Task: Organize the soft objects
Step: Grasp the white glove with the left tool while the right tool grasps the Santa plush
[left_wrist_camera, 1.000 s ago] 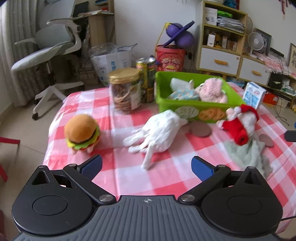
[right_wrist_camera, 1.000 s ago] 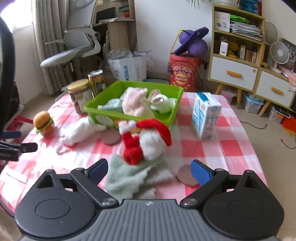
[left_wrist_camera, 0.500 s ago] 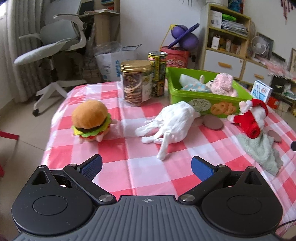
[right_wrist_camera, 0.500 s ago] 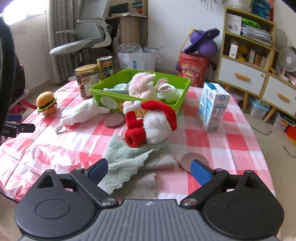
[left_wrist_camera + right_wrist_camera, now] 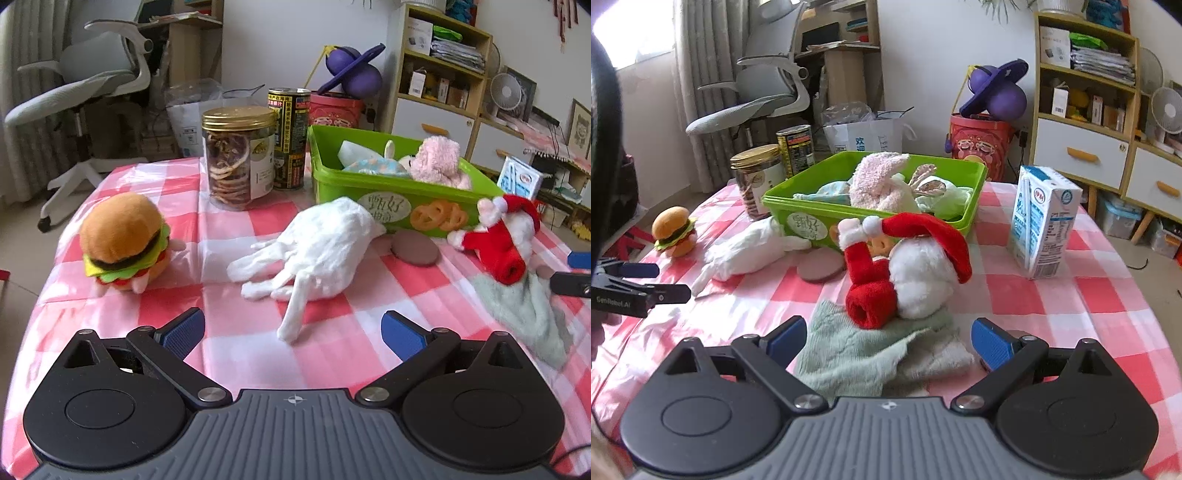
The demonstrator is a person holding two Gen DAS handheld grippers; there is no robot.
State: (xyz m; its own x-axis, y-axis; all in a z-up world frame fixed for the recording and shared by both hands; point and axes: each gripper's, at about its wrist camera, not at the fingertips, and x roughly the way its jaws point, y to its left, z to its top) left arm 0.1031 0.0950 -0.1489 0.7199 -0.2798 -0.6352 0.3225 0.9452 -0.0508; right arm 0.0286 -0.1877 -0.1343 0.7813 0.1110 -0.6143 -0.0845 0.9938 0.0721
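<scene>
White glove [image 5: 325, 247] lies flat (fingers toward the camera).

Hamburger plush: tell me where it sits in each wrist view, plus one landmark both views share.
Left wrist: hamburger plush at left, near the table's left edge, left of the white glove.
Right wrist: far left, small, beyond the glove.
Shared landmark: green bin.

On the side of my left gripper [image 5: 653, 282] I can read "GenRobot.AI". The green bin [image 5: 975, 184] carries a white oval sticker with Chinese characters — too blurred for me to make out. The milk carton [image 5: 1043, 225] and tall can [image 5: 289, 138] bear print — illegible.
</scene>
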